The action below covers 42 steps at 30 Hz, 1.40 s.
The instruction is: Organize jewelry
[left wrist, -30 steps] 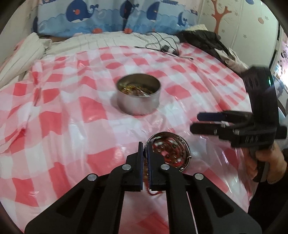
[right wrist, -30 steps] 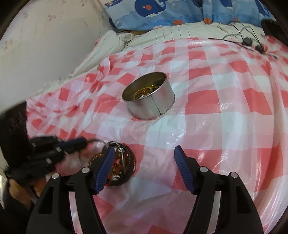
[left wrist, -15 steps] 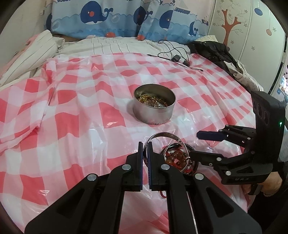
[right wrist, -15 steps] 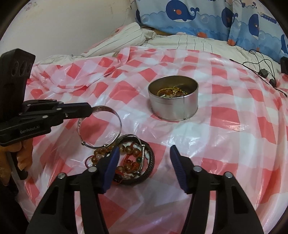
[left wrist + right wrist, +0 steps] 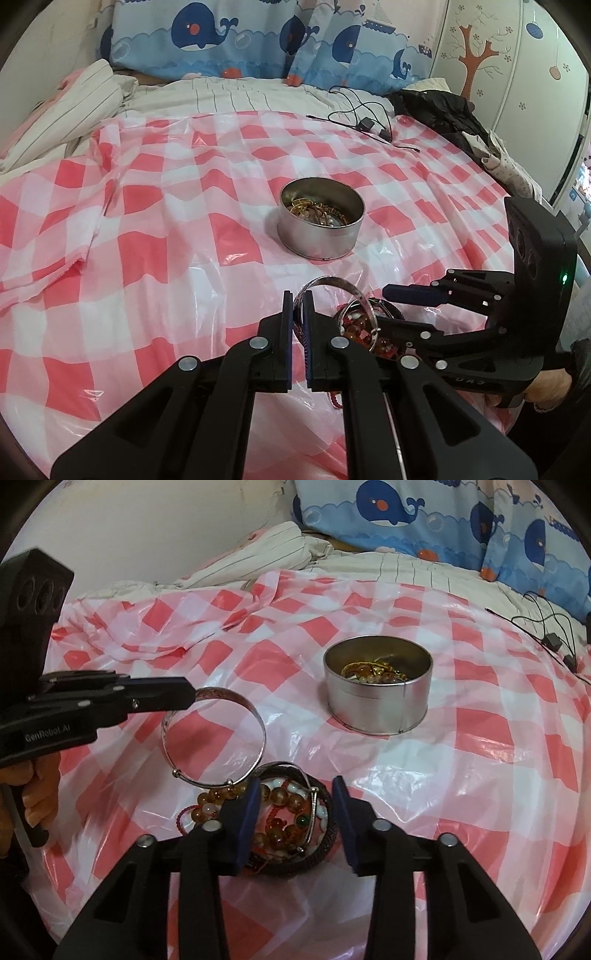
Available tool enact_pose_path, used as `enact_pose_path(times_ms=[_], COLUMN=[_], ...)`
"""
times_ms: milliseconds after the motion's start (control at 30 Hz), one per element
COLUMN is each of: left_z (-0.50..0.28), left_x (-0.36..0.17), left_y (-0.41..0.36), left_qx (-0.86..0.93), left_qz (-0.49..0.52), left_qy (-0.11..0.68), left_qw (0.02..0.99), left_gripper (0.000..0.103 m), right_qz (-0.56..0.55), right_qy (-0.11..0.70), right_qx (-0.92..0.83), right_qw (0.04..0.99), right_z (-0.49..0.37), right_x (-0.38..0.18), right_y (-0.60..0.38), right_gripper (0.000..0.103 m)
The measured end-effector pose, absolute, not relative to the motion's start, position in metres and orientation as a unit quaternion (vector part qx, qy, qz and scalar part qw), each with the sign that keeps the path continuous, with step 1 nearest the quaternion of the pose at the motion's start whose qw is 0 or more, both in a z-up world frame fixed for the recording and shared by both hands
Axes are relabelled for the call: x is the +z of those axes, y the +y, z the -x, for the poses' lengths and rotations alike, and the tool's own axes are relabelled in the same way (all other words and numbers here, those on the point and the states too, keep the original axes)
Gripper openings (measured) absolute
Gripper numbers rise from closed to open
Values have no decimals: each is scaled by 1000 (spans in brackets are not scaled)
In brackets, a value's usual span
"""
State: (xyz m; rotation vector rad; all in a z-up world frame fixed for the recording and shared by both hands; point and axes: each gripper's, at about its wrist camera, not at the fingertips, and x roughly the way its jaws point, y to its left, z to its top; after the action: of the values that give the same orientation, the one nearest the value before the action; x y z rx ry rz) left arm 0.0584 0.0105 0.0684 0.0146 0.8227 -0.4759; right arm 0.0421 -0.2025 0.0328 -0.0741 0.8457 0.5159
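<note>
**Soft indoor light, sharp centres, bent edges**

Both wrist views are evenly and moderately lit, with only faint shadows. White glare patches sit on the glossy checked plastic sheet point(image 5: 207, 258), and the metal tin point(image 5: 376, 705) shines softly. Fisheye distortion curves everything near the dark, vignetted corners. Detail stays crisp at the centre and softens slightly toward the rims.

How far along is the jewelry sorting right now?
Partly done: the round tin already holds gold chains and beads. In hand: the left gripper is shut on the silver bangle, and the right gripper, jaws just closing, straddles the bracelet pile. That pile remains.
</note>
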Motion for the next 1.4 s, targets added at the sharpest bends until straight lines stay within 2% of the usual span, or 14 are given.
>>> enact_pose_path(times_ms=[167,200,300,500,967,1200,1267,1400], left_z=[-59,-60,-60,-61,-62,-61,-61,-61], left_x=[68,69,67,65,67,68,68,68], left_y=[12,12,12,13,18,17,17,18], left_qx=[-227,-227,-227,-225,-222,-224,-224,-225], left_qz=[-4,-4,-6,-5,-1,-3,-3,-3], left_qy=[397,397,400,399,395,396,396,396], left_qw=[889,889,888,889,891,890,890,890], left_gripper=[4,4,4,4,5,5,5,5], right_qz=[37,36,49,33,-97,-214,-165,-221], right_qy=[413,414,416,417,377,352,360,357], right_qx=[243,244,245,249,315,370,330,378], right_qw=[877,876,875,873,866,833,857,825], right_z=[-46,-46,-43,-42,-34,-41,-40,-44], right_x=[30,30,30,32,65,73,77,74], right_y=[-202,-203,-200,-204,-237,-267,-264,-270], right_gripper=[27,21,20,5,5,5,5,5])
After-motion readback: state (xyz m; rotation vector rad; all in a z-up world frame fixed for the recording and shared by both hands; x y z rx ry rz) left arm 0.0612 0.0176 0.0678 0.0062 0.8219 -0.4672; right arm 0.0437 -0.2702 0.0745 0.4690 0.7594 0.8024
